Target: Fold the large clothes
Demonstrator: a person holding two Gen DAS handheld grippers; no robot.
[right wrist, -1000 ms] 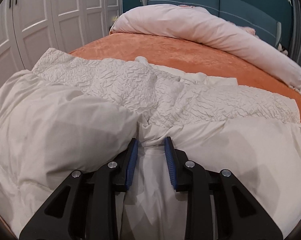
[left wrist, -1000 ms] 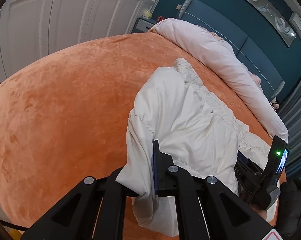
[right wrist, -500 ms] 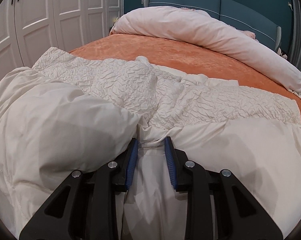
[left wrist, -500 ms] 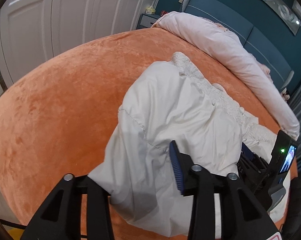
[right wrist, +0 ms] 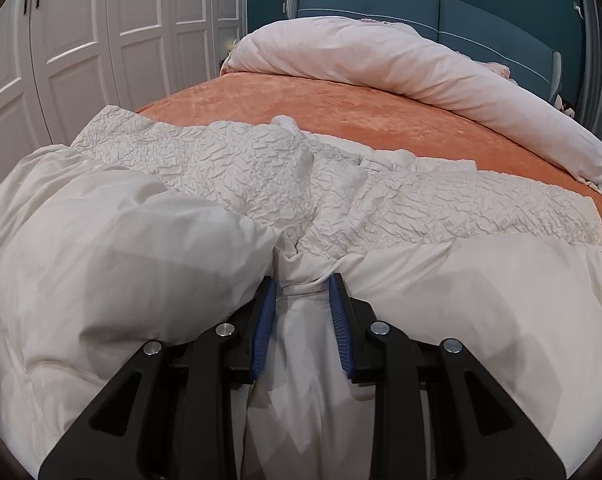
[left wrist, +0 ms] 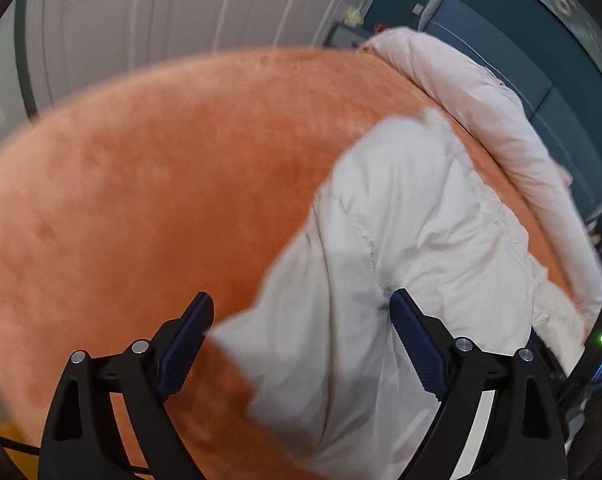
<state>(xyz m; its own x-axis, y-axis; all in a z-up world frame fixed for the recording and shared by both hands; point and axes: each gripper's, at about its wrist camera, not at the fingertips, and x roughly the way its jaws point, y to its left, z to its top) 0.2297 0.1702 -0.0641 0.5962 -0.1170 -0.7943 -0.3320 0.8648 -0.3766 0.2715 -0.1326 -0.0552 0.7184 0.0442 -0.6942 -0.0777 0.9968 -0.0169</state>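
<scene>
Left wrist view: the left gripper [left wrist: 301, 320] is hanging over the near left end of the white garment [left wrist: 401, 240], its jaws opening and now standing wide. A limp corner of cloth is lying between the blue pads, which are pressing on nothing. The garment is lying on the orange bed [left wrist: 141, 180], its long axis running from the near edge away toward the far right, where a rolled pale duvet [left wrist: 501, 120] is resting against the headboard. Right wrist view: the right gripper [right wrist: 303, 300] is pinching a bunched fold at the middle of the garment [right wrist: 121, 260], jaws partly closed on the cloth. The left gripper is therefore the free one, and is probably the one to regrasp next. No containers are showing.
</scene>
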